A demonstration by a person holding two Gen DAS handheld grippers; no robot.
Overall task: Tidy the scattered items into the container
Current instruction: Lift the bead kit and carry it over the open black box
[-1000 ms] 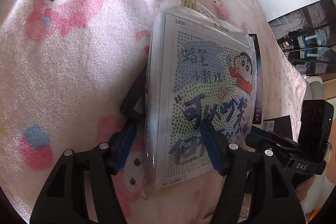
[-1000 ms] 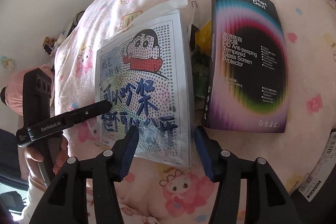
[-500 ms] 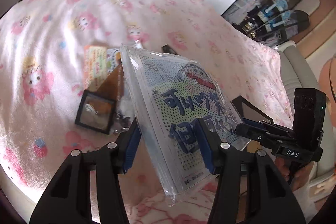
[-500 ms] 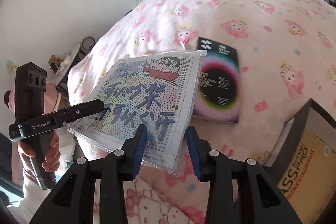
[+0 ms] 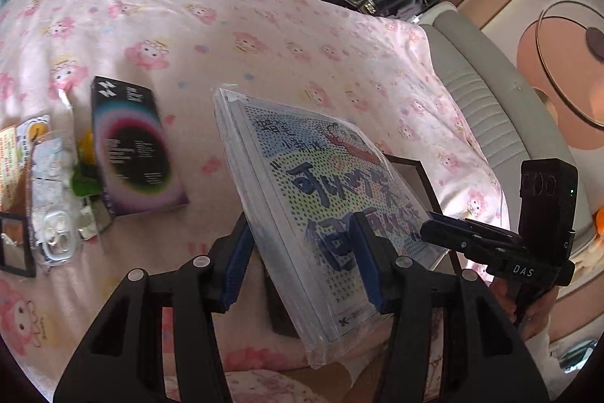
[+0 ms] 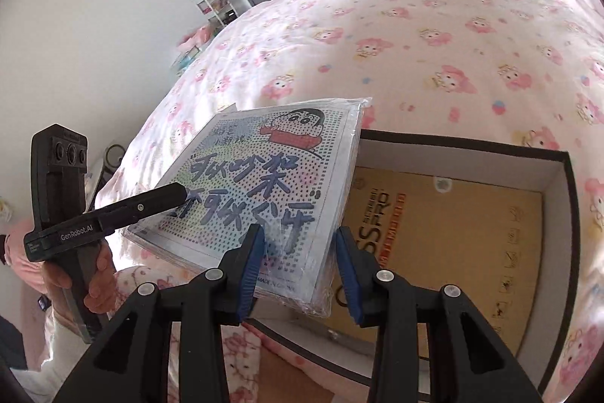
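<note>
A flat cartoon-print pack in clear plastic (image 5: pixel 309 176) hangs tilted in the air, gripped from both ends. My left gripper (image 5: pixel 302 252) is shut on its near corner, one pad on the printed face and one on the back. My right gripper (image 6: pixel 298 252) is shut on the opposite corner of the pack (image 6: pixel 271 176). Each gripper shows in the other's view: the right gripper (image 5: pixel 490 244) and the left gripper (image 6: pixel 151 203). The pack overhangs the left rim of an open box (image 6: pixel 472 146) with a black rim, white walls and printed cardboard on its floor.
On the pink cartoon bedspread (image 5: pixel 264 36) at the left lie a black screen-protector box (image 5: pixel 132 153), a clear phone case (image 5: pixel 56 240), a small black frame (image 5: pixel 15 244) and a yellow-green item (image 5: pixel 85 161). A grey sofa edge (image 5: pixel 490 93) runs along the right.
Both grippers closed on the pack, lifted it off the bedspread and carried it across to the open box. The screen-protector box and small items stayed where they lay.
</note>
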